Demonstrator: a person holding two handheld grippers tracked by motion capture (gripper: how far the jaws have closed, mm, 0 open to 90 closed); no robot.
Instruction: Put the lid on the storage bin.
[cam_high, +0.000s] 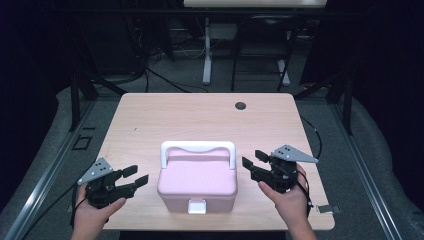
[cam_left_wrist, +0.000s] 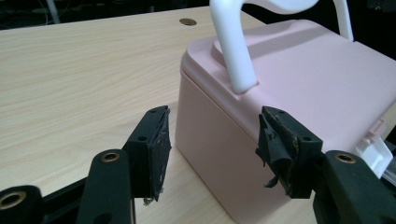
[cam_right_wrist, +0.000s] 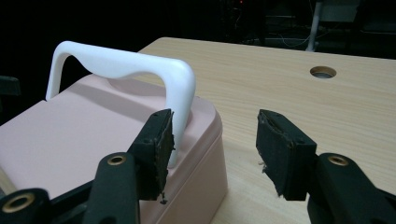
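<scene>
Pink box (cam_high: 197, 182) stands at the counter's (cam_high: 150, 120) near edge, lid down, white handle (cam_high: 197, 147) upright. Left gripper (cam_high: 136, 176) and right gripper (cam_high: 254, 159) flank it, jaws wide, holding nothing, probably positioned for a two-sided grasp; front latch (cam_high: 196, 206) state unclear.

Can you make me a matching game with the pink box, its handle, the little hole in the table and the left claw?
Things:
1. box
2. handle
3. hole
4. left claw

Descriptions:
A. white, standing upright
B. open, holding nothing, beside the box
C. pink, lid shut
D. dark and round, near the table's far edge

Pairs: 1-C, 2-A, 3-D, 4-B
</scene>
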